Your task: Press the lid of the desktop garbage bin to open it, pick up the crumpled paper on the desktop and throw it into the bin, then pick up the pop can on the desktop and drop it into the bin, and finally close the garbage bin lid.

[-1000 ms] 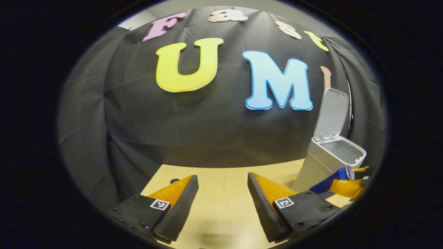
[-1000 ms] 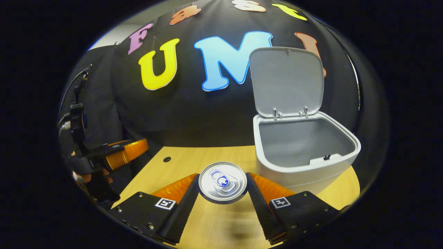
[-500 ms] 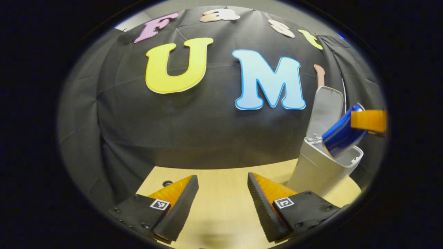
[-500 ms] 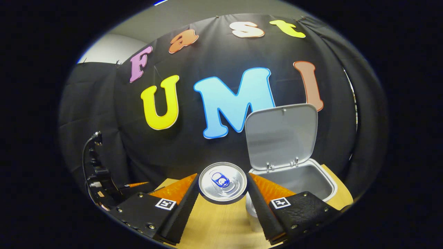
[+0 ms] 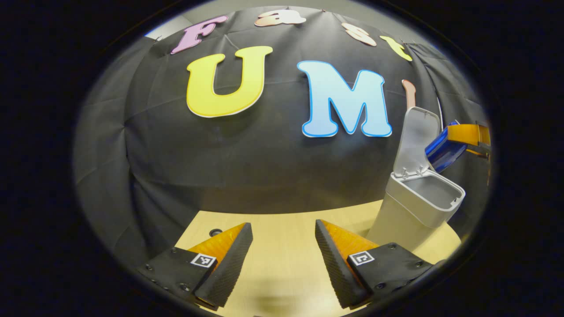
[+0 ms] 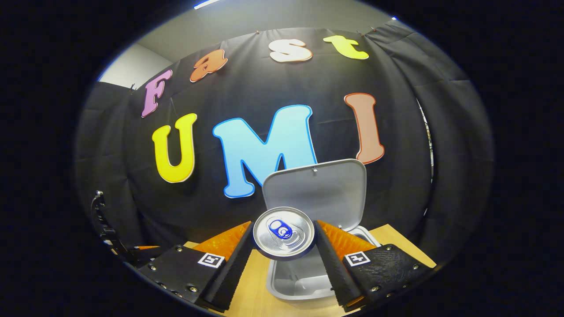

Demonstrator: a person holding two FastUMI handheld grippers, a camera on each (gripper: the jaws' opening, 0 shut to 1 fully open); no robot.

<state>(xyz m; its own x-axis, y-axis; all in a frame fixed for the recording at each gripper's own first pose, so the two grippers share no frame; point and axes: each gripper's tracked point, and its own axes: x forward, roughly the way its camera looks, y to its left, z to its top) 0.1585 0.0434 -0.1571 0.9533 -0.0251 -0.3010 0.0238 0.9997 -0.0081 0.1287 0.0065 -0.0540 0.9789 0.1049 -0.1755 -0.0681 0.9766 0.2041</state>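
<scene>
Silver-topped blue pop can [image 6: 284,232] clamped in right gripper [image 6: 284,246] above open-lidded grey plastic bin [image 6: 304,281], left gripper [image 5: 284,251] wide apart, empty, over pale wooden table [image 5: 282,229].

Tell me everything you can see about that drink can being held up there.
The pop can looks like metal: a silvery top with a blue pull tab, and a blue side in the left gripper view. The right tool is shut on it, one finger pressing each side. It hangs in the air over the grey bin's open mouth, in front of the raised lid, touching nothing but the fingers.
</scene>
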